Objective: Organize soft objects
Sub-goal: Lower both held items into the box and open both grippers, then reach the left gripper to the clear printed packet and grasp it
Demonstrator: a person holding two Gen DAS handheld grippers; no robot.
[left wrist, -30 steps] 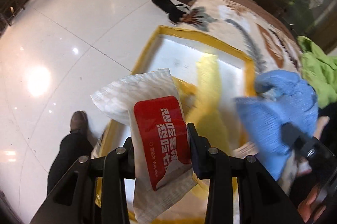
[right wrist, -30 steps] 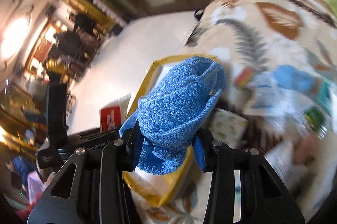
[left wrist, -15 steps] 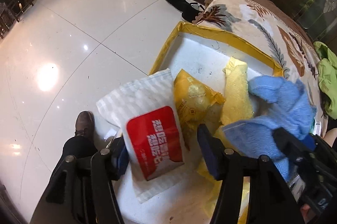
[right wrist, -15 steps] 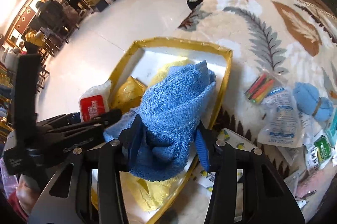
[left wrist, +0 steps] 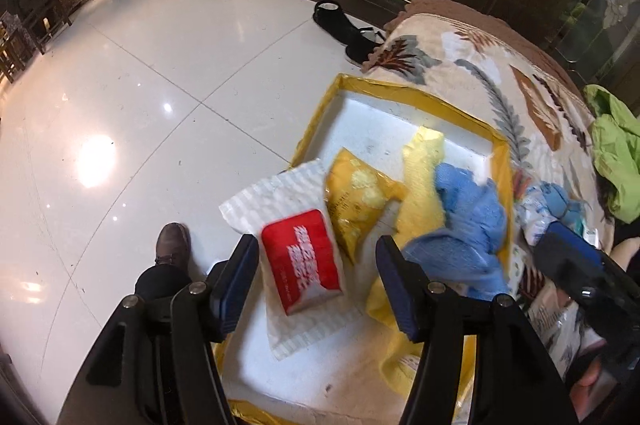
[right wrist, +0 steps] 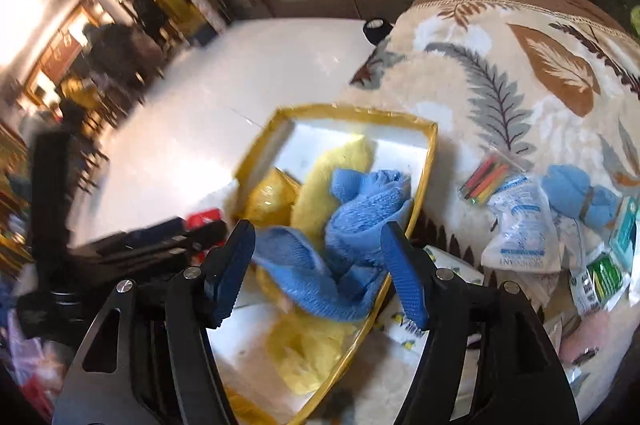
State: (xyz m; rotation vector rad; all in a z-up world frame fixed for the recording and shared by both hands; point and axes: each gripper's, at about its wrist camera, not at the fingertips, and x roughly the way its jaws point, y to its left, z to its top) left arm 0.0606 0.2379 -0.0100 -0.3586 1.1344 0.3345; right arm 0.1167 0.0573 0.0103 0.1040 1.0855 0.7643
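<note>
A yellow-rimmed white box (left wrist: 404, 93) (right wrist: 352, 113) lies on a leaf-print blanket. My left gripper (left wrist: 316, 277) is open above it; a white packet with a red label (left wrist: 300, 265) lies free between its fingers, in the box. My right gripper (right wrist: 316, 273) is open; a blue towel (right wrist: 360, 213) (left wrist: 468, 225) lies loose below it on a yellow cloth (right wrist: 332, 169) (left wrist: 424, 177) in the box. A yellow snack bag (left wrist: 360, 201) (right wrist: 272, 197) lies beside them.
The blanket (right wrist: 520, 73) carries several loose packets (right wrist: 520, 225), a rolled blue cloth (right wrist: 576, 193) and coloured sticks (right wrist: 488, 177) right of the box. A green garment (left wrist: 616, 153) lies far right. White tiled floor (left wrist: 140, 105), my shoe (left wrist: 172, 245) and black shoes (left wrist: 348, 29) are left.
Both grippers opened. The red-label packet and the blue towel dropped out of the jaws into the box, and both grippers drew back a little.
</note>
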